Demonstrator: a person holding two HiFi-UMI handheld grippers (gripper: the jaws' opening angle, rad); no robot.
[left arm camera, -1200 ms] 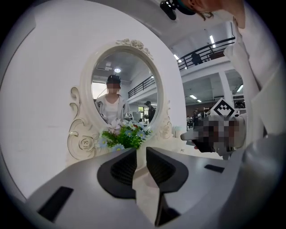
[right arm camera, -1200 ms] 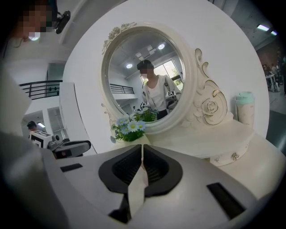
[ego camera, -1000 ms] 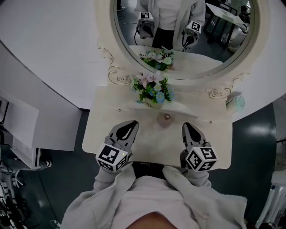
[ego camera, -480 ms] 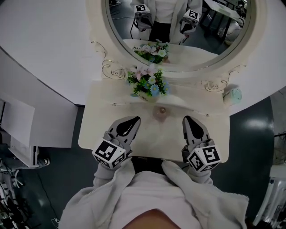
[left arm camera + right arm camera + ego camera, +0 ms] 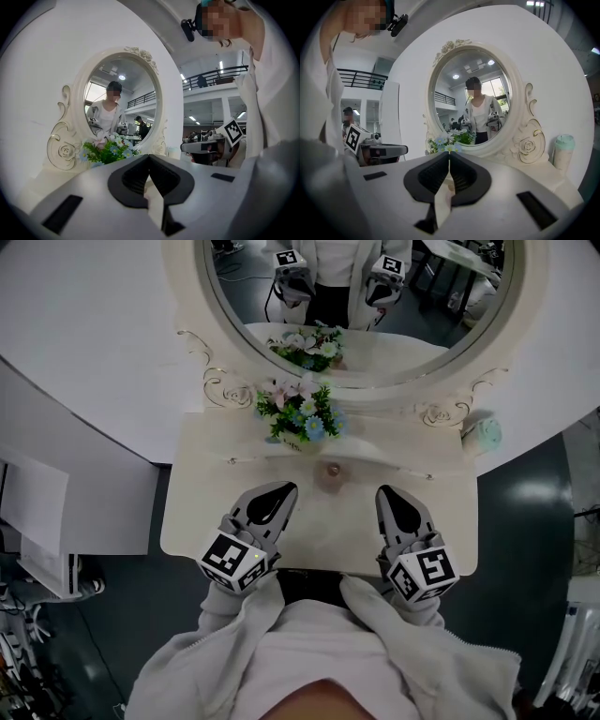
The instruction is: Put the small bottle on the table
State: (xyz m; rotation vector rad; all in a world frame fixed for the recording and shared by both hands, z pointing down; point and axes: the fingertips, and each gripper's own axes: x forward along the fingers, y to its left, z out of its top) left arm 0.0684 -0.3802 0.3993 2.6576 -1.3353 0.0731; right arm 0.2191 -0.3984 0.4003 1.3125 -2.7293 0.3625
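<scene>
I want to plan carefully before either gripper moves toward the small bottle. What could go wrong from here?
1. Both the left gripper and the right gripper are shut and empty. Reaching the small bottle like this could push it over instead of gripping it.
2. The bottle stands close to the flowers, on the near side. A reach that goes too far may brush or tip them.

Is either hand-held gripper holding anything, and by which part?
Nothing is held: the left hand-held gripper and right hand-held gripper are shut, empty; the small bottle stands untouched.
</scene>
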